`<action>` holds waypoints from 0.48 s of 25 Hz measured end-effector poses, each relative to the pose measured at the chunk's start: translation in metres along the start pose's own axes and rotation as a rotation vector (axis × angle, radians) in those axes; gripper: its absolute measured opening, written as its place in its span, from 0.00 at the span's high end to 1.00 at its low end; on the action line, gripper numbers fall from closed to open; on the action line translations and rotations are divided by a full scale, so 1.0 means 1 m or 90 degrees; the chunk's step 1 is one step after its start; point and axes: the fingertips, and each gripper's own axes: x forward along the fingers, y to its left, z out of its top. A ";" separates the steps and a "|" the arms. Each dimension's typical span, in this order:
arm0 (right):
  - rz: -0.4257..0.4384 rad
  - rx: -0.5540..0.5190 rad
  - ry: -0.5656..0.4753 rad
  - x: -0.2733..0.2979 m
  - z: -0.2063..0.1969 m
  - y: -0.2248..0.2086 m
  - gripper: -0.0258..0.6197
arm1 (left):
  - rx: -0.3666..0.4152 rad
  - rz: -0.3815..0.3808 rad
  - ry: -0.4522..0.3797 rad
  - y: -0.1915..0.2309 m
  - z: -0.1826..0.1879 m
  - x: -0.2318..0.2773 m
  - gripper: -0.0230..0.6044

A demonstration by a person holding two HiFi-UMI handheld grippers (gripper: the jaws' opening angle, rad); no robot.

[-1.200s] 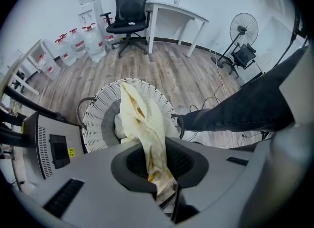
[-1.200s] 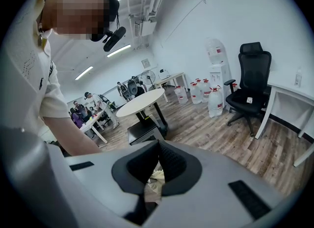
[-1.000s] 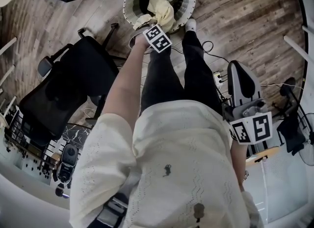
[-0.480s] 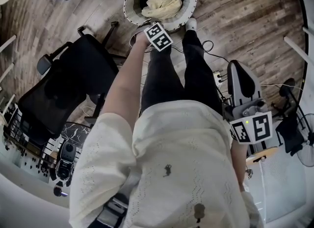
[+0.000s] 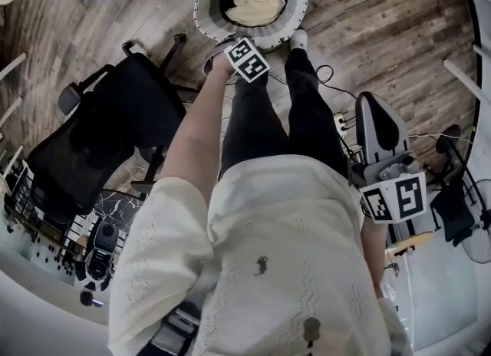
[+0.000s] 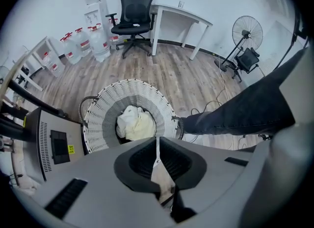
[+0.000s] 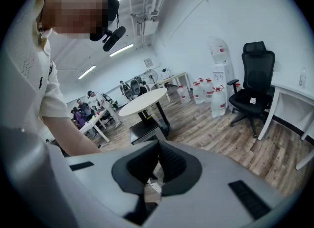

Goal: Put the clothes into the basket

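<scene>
The clothes (image 6: 133,123) are seen bunched in the hollow of the basket (image 6: 105,108), with no clear long axis. The left gripper (image 6: 157,144) is held just above the basket's near rim and pointed steeply down, so the heap lies ahead of and below it; its jaws have just been closing and are brought together on nothing. The right gripper (image 7: 158,159), likewise closed and empty, is kept well apart from the basket and aimed away, so any further reach is judged the left's.

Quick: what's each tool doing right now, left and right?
Left tool: jaws have just been closing, now shut, nothing between them.
Right tool: shut, empty.
</scene>
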 end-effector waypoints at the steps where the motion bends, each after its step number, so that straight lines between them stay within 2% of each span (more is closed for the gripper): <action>1: 0.001 -0.001 -0.001 -0.001 0.002 0.001 0.95 | -0.003 0.002 -0.002 0.000 0.001 -0.003 0.91; 12: 0.026 -0.027 -0.027 -0.013 0.030 0.010 0.95 | -0.095 0.028 -0.054 0.004 0.006 -0.055 0.93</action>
